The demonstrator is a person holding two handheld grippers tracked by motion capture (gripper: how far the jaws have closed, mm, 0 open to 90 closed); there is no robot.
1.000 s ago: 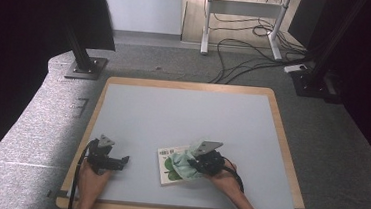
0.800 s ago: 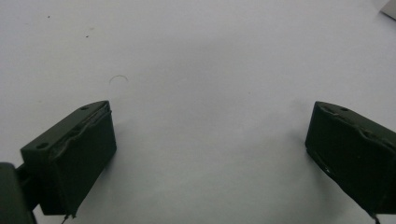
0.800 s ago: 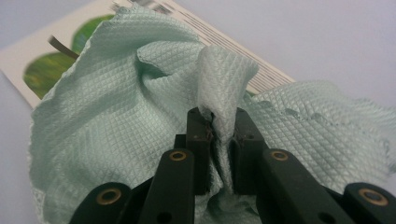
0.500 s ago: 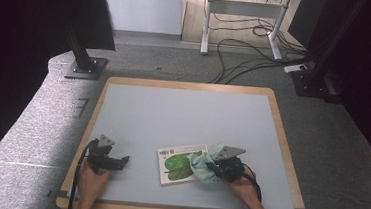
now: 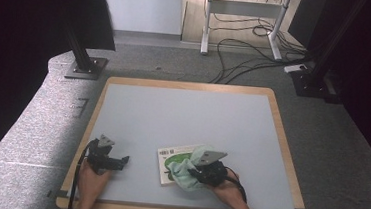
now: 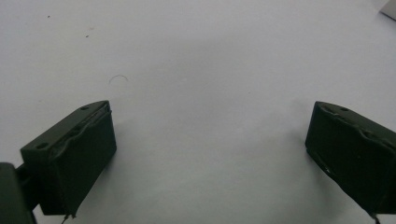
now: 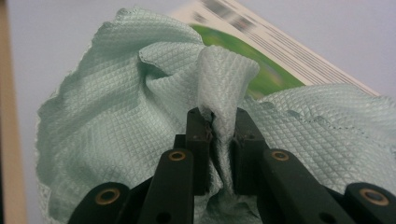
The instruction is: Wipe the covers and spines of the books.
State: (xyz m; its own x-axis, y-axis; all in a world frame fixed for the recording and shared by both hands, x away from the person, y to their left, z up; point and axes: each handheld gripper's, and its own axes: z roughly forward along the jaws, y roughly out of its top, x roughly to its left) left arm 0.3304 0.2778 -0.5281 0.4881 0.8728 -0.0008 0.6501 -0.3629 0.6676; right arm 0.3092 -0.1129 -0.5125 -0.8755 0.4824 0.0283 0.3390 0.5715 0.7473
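Observation:
A pale green waffle-weave cloth [image 7: 140, 102] lies bunched over the near right part of a white booklet with green print [image 7: 275, 70]. My right gripper [image 7: 219, 126] is shut on an upright fold of that cloth. In the high view the cloth [image 5: 184, 172] covers the booklet's [image 5: 170, 156] right side near the table's front edge, and the right gripper [image 5: 194, 174] points left into it. My left gripper [image 5: 123, 160] rests on the table at the front left, apart from both. Its jaws stand wide open [image 6: 210, 135] over bare grey surface.
The grey table top [image 5: 187, 114] has a wooden rim [image 5: 281, 137]. A white corner [image 6: 390, 7] shows at the top right of the left gripper view. Beyond the table are stand bases, a white frame and cables [image 5: 242, 54] on the floor.
The right gripper dragged the cloth rightward over the booklet, then came back left and nearer the front edge. The left gripper has stayed where it was.

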